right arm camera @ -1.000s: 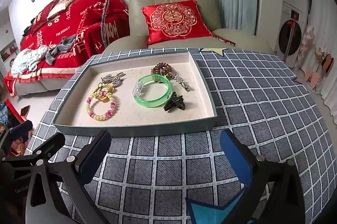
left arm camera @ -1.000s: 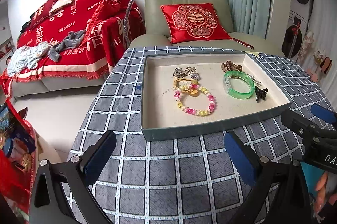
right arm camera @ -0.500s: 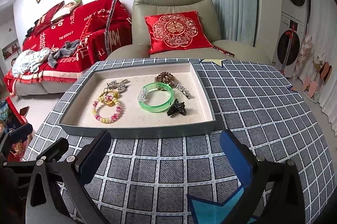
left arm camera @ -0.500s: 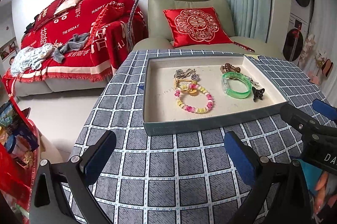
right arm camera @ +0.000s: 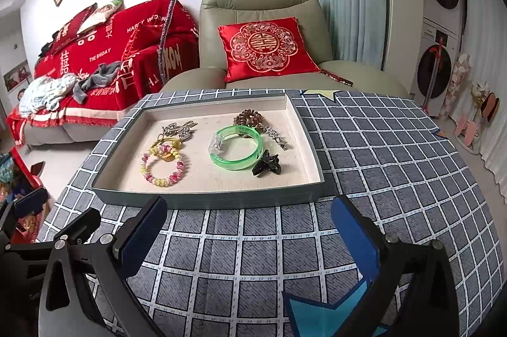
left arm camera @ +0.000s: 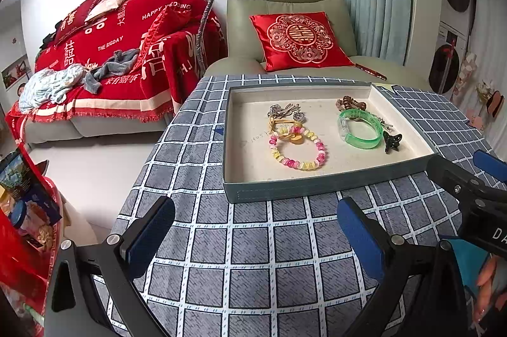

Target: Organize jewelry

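Note:
A grey tray (left arm camera: 317, 188) (right arm camera: 209, 200) with a beige lining sits on the checked tablecloth. In it lie a pink-and-yellow bead bracelet (left arm camera: 298, 151) (right arm camera: 163, 167), a green bangle (left arm camera: 359, 129) (right arm camera: 236, 151), a black hair claw (left arm camera: 392, 142) (right arm camera: 266, 167), a brown coil tie (right arm camera: 248, 118), silver clips (left arm camera: 286, 112) (right arm camera: 177, 129) and a yellow tie (left arm camera: 285, 129). My left gripper (left arm camera: 253, 232) is open and empty, short of the tray's near wall. My right gripper (right arm camera: 247, 232) is open and empty too, also in front of the tray.
The checked tablecloth (right arm camera: 396, 153) covers the table. A green armchair with a red cushion (right arm camera: 266, 48) stands behind it, and a red-covered sofa (left arm camera: 111, 64) to the left. A blue star mark (right arm camera: 326, 311) lies on the cloth by my right gripper.
Both grippers have drawn back and risen a little from the tray, which now looks smaller and farther. Both stay open. The jewelry has not moved.

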A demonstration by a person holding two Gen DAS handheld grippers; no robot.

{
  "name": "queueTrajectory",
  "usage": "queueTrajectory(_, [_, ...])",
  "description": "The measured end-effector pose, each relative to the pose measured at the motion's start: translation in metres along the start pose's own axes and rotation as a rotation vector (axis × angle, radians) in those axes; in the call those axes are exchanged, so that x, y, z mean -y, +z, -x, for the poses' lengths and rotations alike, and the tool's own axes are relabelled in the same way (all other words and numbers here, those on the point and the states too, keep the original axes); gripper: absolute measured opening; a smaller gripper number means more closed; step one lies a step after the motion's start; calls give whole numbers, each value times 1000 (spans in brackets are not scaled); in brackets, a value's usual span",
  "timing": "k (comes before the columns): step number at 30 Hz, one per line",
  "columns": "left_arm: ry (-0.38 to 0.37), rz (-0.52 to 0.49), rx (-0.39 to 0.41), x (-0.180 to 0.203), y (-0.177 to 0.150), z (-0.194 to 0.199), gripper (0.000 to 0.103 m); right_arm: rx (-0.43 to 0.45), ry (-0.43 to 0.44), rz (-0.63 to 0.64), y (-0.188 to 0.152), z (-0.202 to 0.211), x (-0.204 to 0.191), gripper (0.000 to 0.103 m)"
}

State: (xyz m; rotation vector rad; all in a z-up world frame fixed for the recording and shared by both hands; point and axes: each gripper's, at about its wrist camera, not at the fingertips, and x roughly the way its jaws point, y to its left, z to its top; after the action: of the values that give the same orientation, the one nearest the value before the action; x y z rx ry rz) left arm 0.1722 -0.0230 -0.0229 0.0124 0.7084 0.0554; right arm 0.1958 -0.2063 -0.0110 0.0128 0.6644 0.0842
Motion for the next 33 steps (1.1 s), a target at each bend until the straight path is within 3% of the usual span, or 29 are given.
queueTrajectory(33, [7, 10, -5, -6, -2, 1, 103, 10, 3, 2, 4, 5, -3, 103])
